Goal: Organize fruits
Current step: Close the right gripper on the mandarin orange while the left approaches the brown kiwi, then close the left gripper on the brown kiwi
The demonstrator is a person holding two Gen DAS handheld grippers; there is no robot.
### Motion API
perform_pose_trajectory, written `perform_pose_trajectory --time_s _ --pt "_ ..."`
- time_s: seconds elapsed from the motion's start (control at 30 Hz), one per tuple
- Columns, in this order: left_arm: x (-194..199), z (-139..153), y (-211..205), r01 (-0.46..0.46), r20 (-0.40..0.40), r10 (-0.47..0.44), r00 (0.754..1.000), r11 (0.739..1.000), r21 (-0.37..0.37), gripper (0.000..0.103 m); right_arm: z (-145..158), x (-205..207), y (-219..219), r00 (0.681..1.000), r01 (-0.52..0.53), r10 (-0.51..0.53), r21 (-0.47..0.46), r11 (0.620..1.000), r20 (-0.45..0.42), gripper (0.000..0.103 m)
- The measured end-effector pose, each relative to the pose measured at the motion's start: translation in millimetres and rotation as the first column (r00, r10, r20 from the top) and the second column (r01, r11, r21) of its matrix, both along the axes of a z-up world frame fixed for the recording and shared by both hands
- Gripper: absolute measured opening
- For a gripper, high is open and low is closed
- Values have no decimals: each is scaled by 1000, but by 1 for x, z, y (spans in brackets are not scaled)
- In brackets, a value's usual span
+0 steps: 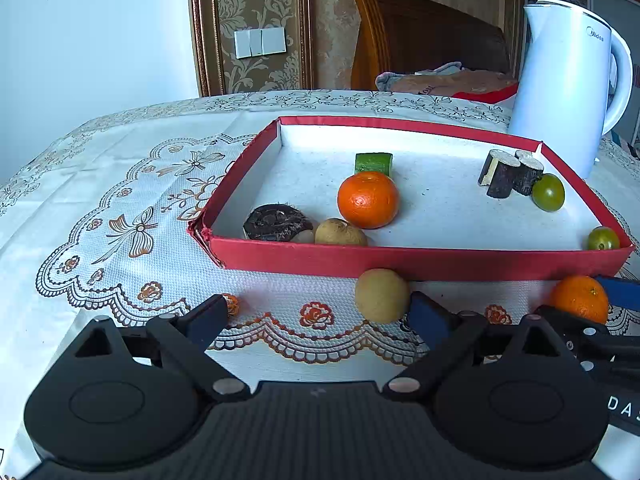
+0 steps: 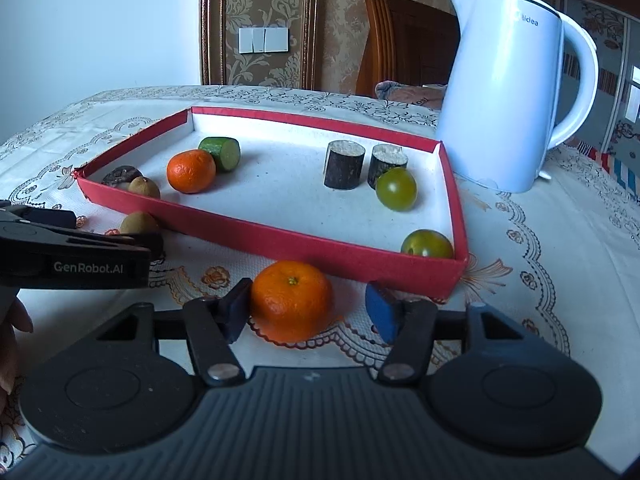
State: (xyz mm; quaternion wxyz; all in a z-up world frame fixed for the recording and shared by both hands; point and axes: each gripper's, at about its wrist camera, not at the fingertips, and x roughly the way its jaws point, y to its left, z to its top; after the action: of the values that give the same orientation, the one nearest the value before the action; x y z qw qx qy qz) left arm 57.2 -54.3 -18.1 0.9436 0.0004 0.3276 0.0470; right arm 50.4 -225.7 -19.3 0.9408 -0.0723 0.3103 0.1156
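Observation:
A red tray (image 1: 400, 260) (image 2: 280, 240) holds an orange (image 1: 368, 199) (image 2: 191, 171), a tan longan (image 1: 340, 232), a cucumber piece (image 1: 374, 163), two dark cane pieces (image 1: 510, 174) and two green tomatoes (image 1: 548, 192) (image 2: 396, 189). My left gripper (image 1: 320, 312) is open on the cloth; a tan longan (image 1: 382, 295) (image 2: 138, 223) touches its right finger in front of the tray. My right gripper (image 2: 310, 312) is open around a second orange (image 2: 294, 305) (image 1: 580, 298) on the cloth, its left pad touching the fruit.
A white kettle (image 1: 568, 88) (image 2: 508, 92) stands behind the tray's right corner. A dark round fruit (image 1: 278, 222) lies in the tray's near left corner. A chair (image 1: 420, 36) with cloth on it stands behind the table.

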Motion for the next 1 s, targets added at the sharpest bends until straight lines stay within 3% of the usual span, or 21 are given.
perform_pose_trajectory --time_s 0.43,0.63,0.73,1.0 --pt "2 -2 3 -15 -5 15 1000 1000 -11 103 0 1 2 1000 3 -3 -8 1000 1 58" --pt "2 -2 4 -15 -4 15 1000 1000 -10 103 0 -2 5 1000 -16 16 -17 1000 11 50" --pt "1 -1 3 -14 -2 14 1000 1000 -10 103 0 -2 5 1000 -29 29 -7 1000 6 39" --pt "-4 1 -3 11 6 -11 1000 1000 8 92 0 -2 6 999 -31 31 -10 999 9 39"
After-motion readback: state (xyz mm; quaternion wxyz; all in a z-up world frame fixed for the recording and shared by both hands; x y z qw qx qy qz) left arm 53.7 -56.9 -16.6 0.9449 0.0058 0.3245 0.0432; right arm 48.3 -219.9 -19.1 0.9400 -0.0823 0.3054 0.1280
